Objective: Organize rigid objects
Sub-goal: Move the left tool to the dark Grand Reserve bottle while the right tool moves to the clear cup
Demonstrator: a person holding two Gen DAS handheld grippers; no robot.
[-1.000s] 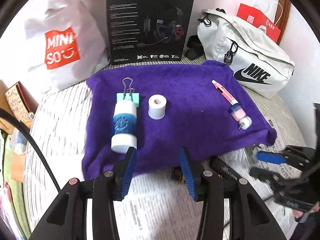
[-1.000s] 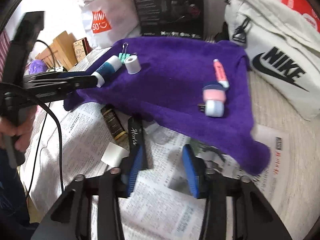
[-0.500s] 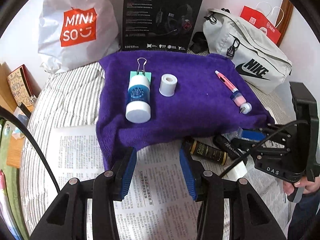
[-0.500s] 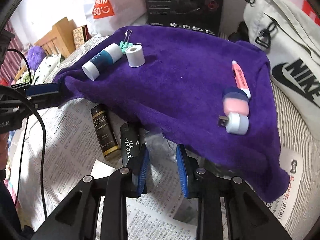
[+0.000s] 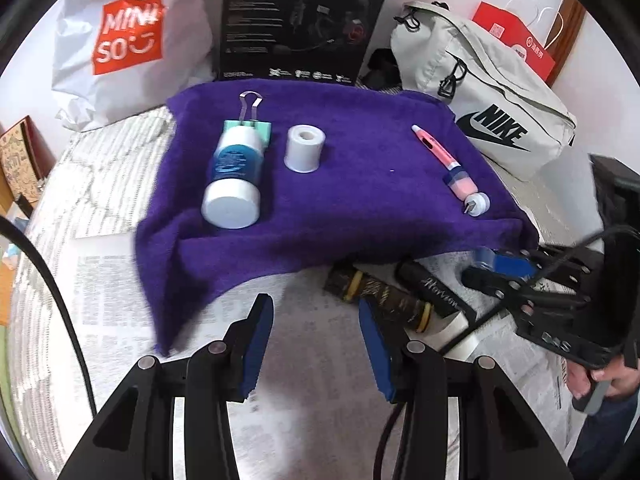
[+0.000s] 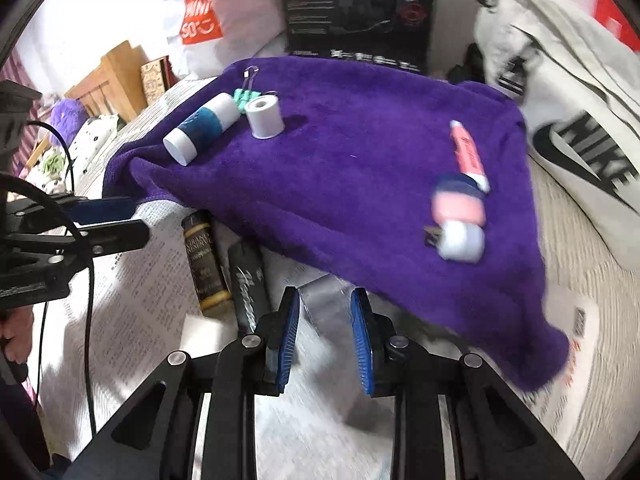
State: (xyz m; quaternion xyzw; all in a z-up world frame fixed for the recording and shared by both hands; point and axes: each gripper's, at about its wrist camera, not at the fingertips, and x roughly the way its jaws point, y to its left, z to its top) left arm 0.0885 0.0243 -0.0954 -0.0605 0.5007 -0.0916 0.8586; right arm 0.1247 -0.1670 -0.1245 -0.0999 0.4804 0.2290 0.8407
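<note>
Your left gripper [image 5: 316, 336] hangs spread and empty over newspaper [image 5: 120, 280]; your right gripper [image 6: 325, 336], jaws just narrowing around grey tape [image 6: 320, 300], sits near the purple towel [image 6: 360, 160], right of two dark tubes [image 6: 224, 264].

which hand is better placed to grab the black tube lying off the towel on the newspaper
Right, probably. The black tube lies just beside the right gripper fingers, which have just been closing with nothing held. The left gripper sits nearer the brown bottle.
</note>
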